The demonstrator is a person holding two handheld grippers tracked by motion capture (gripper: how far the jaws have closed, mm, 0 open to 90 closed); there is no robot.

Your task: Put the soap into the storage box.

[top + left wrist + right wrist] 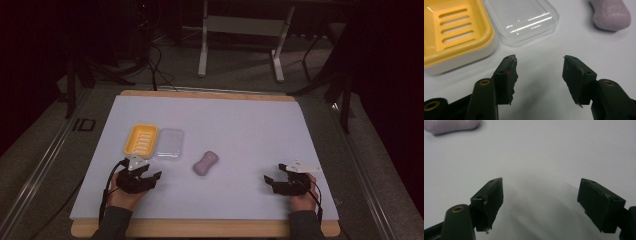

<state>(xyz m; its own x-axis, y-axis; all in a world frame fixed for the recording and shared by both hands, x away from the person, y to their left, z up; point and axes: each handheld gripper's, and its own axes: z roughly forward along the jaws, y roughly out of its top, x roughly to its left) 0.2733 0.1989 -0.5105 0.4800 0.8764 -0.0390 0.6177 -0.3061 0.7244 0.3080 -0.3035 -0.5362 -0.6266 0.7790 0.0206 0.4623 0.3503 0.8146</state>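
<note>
High view gives the whole layout: white table [240, 125] with a yellow soap dish [141, 139] at left, a clear lid [169, 144] touching its right side, and a pinkish-purple soap bar [206, 163] lying alone nearer the middle. Left gripper [151, 177] sits low on the near left, just below the dish and lid, held in a hand with a dark sleeve. Right gripper [273, 180] sits near the right front edge, well apart from the soap, jaws pointing left toward it.

Left gripper view adds detail: the dish [454, 32] has a slotted insert and a pale outer base, the lid [521, 20] lies hollow side up with glare streaks, and the soap [611, 16] is cut off at the top right corner. Left gripper [539, 61] has its jaws parted, bare table between them, nothing touched.

Right gripper view shows mostly plain table [549, 150], with a slice of the soap [449, 126] at the top left edge. Right gripper [541, 182] has its jaws spread wide, nothing between them, soft shadows beneath.
</note>
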